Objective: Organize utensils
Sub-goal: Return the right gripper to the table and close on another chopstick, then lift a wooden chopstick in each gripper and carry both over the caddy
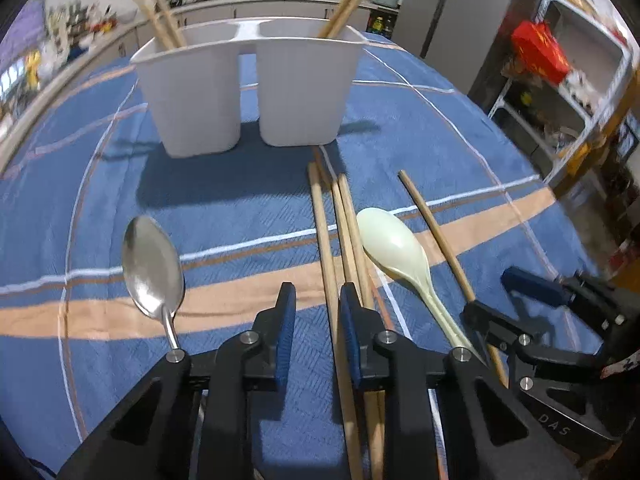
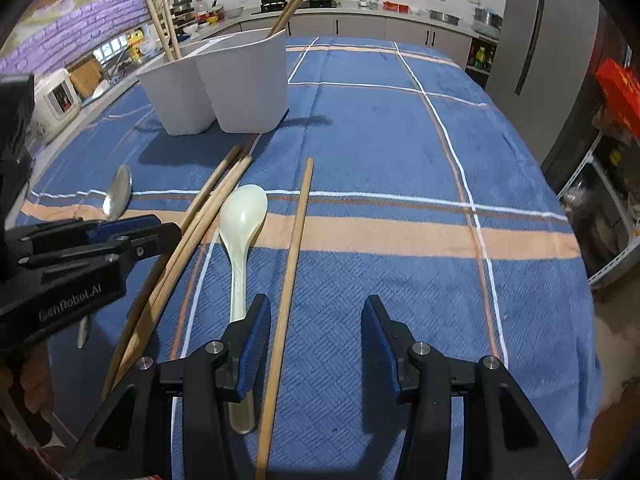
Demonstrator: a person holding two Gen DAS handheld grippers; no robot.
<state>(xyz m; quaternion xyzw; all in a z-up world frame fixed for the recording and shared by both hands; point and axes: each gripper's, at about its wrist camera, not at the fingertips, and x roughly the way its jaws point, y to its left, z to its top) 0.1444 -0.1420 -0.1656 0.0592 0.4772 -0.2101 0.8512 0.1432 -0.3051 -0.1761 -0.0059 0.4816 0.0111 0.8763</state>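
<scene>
Chopsticks (image 1: 332, 240) lie in a loose bundle on the blue plaid cloth (image 1: 240, 200), long axis running from the near edge toward the white holder (image 1: 248, 88), far tips almost at its base. Their near ends are cut off under the left gripper (image 1: 316, 300), whose jaws stand a little apart astride one stick; whether the pads touch it is hard to tell. A single chopstick (image 2: 290, 264) lies apart to the right, same heading, passing between the wide-open jaws of the right gripper (image 2: 316, 320), close to the left pad, its near end running out of frame. The pale spoon (image 2: 242, 224) lies between bundle and single stick, bowl toward the holder, handle end hidden behind the right gripper's left finger. A metal spoon (image 1: 152, 268) lies left of the bundle, bowl forward, handle hidden by the left gripper. More chopsticks (image 1: 154, 4) stand in both holder compartments, tops cut off.
</scene>
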